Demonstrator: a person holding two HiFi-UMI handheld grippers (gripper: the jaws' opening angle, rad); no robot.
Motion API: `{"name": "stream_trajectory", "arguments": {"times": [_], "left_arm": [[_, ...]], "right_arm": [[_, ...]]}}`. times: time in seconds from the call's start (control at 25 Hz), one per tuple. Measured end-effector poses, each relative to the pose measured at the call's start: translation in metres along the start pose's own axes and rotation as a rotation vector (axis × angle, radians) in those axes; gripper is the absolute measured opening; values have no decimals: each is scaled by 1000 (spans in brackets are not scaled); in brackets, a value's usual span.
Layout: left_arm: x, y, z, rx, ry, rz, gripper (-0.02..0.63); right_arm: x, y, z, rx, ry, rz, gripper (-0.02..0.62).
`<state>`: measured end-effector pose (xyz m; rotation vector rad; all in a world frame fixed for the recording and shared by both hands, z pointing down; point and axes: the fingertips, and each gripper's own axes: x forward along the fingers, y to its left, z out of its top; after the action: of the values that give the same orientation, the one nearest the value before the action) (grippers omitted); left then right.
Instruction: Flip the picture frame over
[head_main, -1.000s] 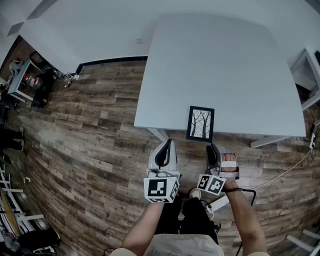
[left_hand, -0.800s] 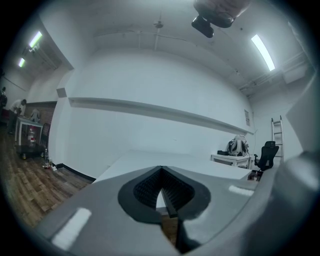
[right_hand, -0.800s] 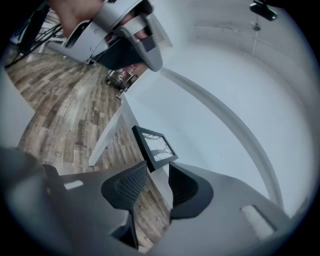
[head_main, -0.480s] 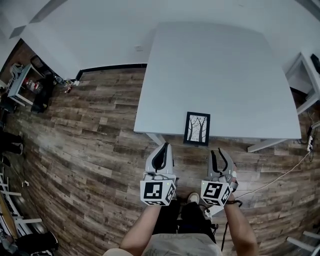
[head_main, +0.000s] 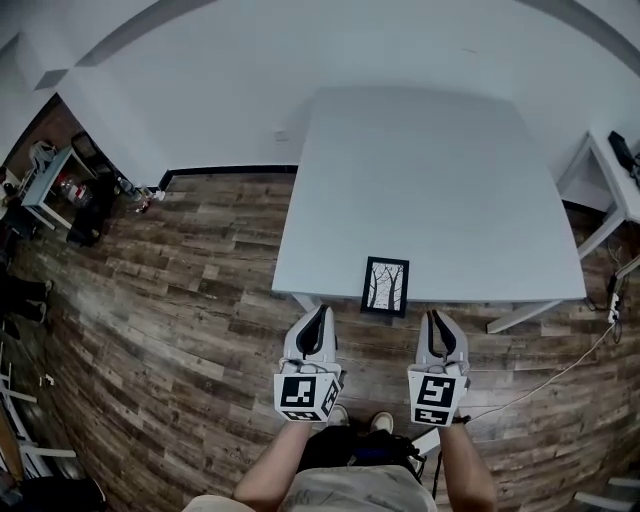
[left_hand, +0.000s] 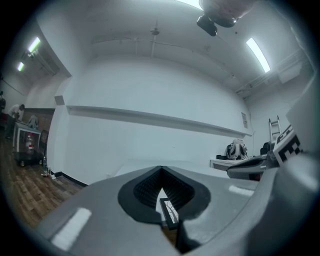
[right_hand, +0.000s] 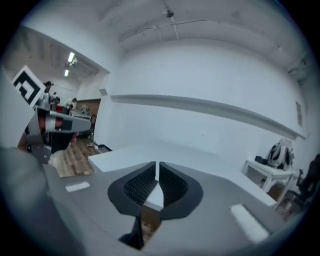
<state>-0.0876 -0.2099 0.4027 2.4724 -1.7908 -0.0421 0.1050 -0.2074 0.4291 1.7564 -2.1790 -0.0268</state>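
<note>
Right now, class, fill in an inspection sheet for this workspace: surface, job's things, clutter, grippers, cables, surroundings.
Surface: white table, bare apart from the frame.
Job's things: picture frame lies flat at the table's near edge, tree picture up, not yet flipped.
Clutter: nothing seen on the table.
Grippers: left gripper and right gripper both shut and empty, held over the floor short of the table.
Cables: white cable on the floor at right.
Surroundings: wood floor, white wall, cart far left, second table at right.
</note>
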Motion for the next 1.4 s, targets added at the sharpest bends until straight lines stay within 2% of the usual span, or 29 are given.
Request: {"name": "stream_trajectory", "arguments": {"times": [0.16, 0.36, 0.6, 0.88, 1.4], "left_arm": [[2, -5, 13, 32, -15, -17, 1], [4, -13, 38, 36, -58, -39, 1], [9, -26, 46, 37, -47, -85, 1], [10, -27, 52, 45, -51, -93, 1], [12, -20, 49, 47, -44, -93, 1]], "right_arm": [[-1, -14, 22, 129, -35, -1, 26], [-6, -24, 43, 192, -70, 5, 25], [-11, -26, 55, 205, -100, 24, 23], [-12, -22, 58, 179, -102, 12, 23], [-4, -20, 51, 205, -81, 10, 21]]}}
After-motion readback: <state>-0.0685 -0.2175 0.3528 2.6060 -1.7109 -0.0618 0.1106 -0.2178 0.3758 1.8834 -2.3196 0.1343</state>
